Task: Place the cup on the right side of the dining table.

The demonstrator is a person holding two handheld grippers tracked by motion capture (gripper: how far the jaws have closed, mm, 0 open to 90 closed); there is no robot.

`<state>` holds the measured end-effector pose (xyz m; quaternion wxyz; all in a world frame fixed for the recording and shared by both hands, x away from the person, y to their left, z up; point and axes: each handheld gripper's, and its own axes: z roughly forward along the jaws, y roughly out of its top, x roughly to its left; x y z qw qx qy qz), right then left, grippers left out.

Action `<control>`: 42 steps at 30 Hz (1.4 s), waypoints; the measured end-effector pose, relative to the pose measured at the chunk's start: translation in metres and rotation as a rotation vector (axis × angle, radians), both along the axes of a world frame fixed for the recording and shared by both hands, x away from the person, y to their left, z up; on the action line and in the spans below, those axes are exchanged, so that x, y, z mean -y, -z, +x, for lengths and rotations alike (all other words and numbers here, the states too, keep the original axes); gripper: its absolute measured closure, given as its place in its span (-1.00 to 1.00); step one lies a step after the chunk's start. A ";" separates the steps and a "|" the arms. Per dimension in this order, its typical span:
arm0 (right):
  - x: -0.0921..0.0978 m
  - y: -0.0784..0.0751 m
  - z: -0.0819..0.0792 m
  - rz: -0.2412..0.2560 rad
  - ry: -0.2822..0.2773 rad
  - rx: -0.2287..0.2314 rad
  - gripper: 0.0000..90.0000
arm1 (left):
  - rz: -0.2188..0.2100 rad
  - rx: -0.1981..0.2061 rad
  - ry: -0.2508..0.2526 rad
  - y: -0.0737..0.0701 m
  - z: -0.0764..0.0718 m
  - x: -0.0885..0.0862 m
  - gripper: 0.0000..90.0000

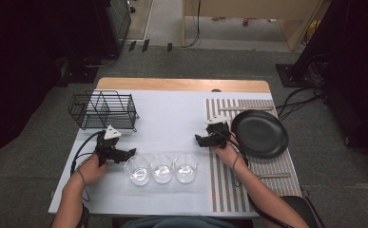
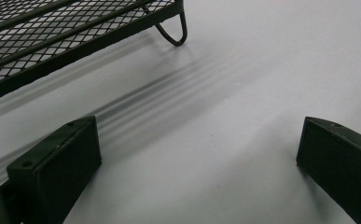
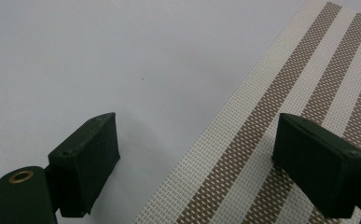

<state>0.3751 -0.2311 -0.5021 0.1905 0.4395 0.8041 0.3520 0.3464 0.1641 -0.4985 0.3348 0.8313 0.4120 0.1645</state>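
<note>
**Inspector:** Now, nearest the person first. Three empty glasses stand in a row at the near edge of the table (image 1: 172, 102): the left glass (image 1: 137, 169), the middle glass (image 1: 162, 167) and the right glass (image 1: 186, 166), each touching or almost touching its neighbour.

**Clerk:** And the grippers?

**Inspector:** The left gripper (image 1: 124, 155) sits just beside the left glass, its jaws pointing toward the rim from the glass's left. In the left gripper view the left gripper (image 2: 199, 154) has its jaws spread wide with bare tabletop between them; it holds nothing. The right gripper (image 1: 203, 140) lies just beyond the right glass, over the edge of the striped placemat (image 1: 224, 185). In the right gripper view the right gripper (image 3: 197, 158) is likewise wide open and empty, one jaw over the table, the other over the mat.

**Clerk:** Which hand is better placed?

**Inspector:** In my judgement the left. Its glass lies straight ahead of the jaws, to the gripper's right, upright, so a sideways close around the wall would serve.

**Clerk:** Farther off?

**Inspector:** The wire rack (image 1: 103, 110) stands behind the left gripper, near it, its foot showing in the left gripper view (image 2: 171, 35). The black plate (image 1: 260, 134) rests on the placemat, just beside the right hand. The rack looks the likely destination; I cannot confirm it.
</note>
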 end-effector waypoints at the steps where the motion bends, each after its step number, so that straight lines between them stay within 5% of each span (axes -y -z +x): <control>1: 0.000 0.000 0.000 0.000 0.000 0.000 -0.70 | 0.000 0.000 0.000 0.000 0.000 0.000 -1.00; 42: -0.001 -0.001 0.001 0.007 0.021 -0.013 -0.71 | -0.001 0.000 0.000 0.000 0.000 0.000 -1.00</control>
